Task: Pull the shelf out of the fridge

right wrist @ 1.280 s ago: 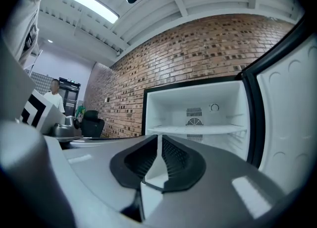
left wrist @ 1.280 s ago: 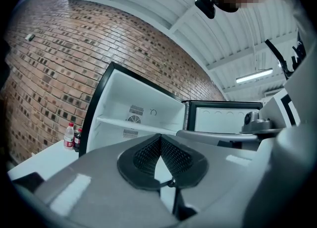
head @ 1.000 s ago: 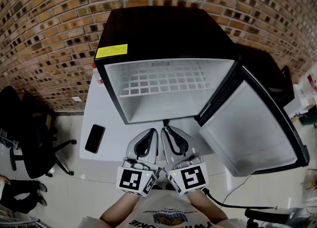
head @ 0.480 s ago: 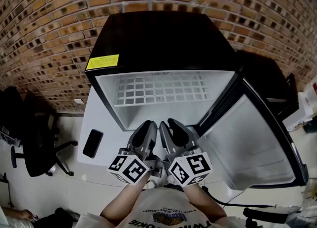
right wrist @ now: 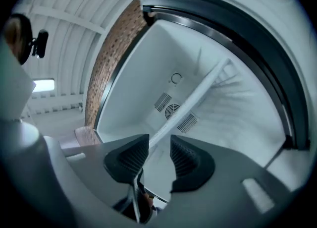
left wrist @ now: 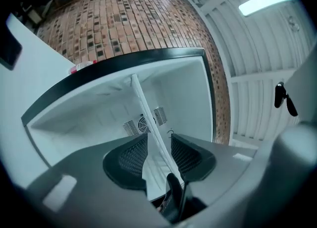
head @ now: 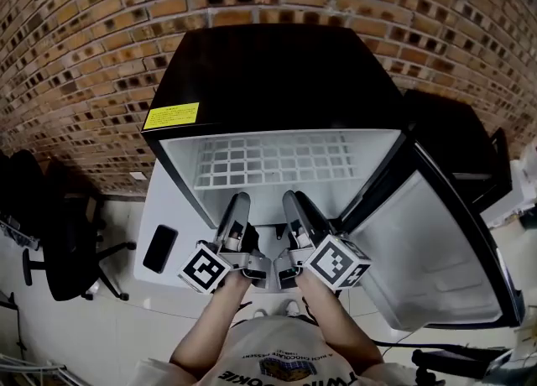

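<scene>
A black mini fridge (head: 268,74) stands open, its door (head: 428,242) swung out to the right. The white wire shelf (head: 273,158) lies inside, high in the white cavity. My left gripper (head: 237,201) and right gripper (head: 294,200) reach side by side into the fridge mouth, below the shelf's front edge. In the left gripper view the shelf's edge (left wrist: 143,108) runs into the gap of the left gripper (left wrist: 158,142), whose jaws are opening without touching it. In the right gripper view the shelf (right wrist: 208,85) points into the gap of the right gripper (right wrist: 159,145), whose jaws are also opening.
The fridge sits on a white table (head: 159,200) against a brick wall (head: 84,32). A black phone (head: 159,247) lies on the table at the left. A black office chair (head: 50,233) stands further left on the floor. The open door blocks the right side.
Both grippers have moved forward from the table's front edge into the fridge opening. Their jaws, nearly together a second ago, have spread apart.
</scene>
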`<control>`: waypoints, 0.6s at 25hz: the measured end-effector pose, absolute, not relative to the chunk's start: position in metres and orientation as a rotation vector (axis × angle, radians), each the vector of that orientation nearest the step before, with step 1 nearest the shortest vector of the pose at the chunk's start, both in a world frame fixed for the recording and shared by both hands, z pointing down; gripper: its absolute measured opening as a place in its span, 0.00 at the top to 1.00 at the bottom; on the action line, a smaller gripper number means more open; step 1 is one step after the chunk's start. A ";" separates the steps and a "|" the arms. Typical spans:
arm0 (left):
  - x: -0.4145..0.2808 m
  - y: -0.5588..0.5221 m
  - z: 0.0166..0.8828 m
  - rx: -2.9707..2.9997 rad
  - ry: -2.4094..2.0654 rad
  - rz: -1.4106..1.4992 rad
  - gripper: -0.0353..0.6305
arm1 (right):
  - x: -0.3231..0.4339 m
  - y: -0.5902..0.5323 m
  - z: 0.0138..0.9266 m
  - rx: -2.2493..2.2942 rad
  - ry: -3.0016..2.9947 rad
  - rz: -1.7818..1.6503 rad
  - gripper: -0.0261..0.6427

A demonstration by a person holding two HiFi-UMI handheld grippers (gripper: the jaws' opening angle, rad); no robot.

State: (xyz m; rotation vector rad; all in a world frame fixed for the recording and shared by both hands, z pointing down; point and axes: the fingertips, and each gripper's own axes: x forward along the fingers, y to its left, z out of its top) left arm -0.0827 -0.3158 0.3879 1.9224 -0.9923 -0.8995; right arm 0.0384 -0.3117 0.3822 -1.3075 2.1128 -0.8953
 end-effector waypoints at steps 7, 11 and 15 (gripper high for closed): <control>-0.107 -0.349 0.380 1.785 -0.977 -1.058 0.73 | 0.062 -0.339 0.378 -1.202 1.898 -1.013 0.75; -0.115 -0.366 0.377 1.726 -0.986 -1.110 0.73 | 0.075 -0.359 0.386 -1.238 1.808 -1.054 0.74; -0.118 -0.378 0.376 1.689 -1.002 -1.152 0.73 | 0.081 -0.373 0.385 -1.238 1.742 -1.064 0.74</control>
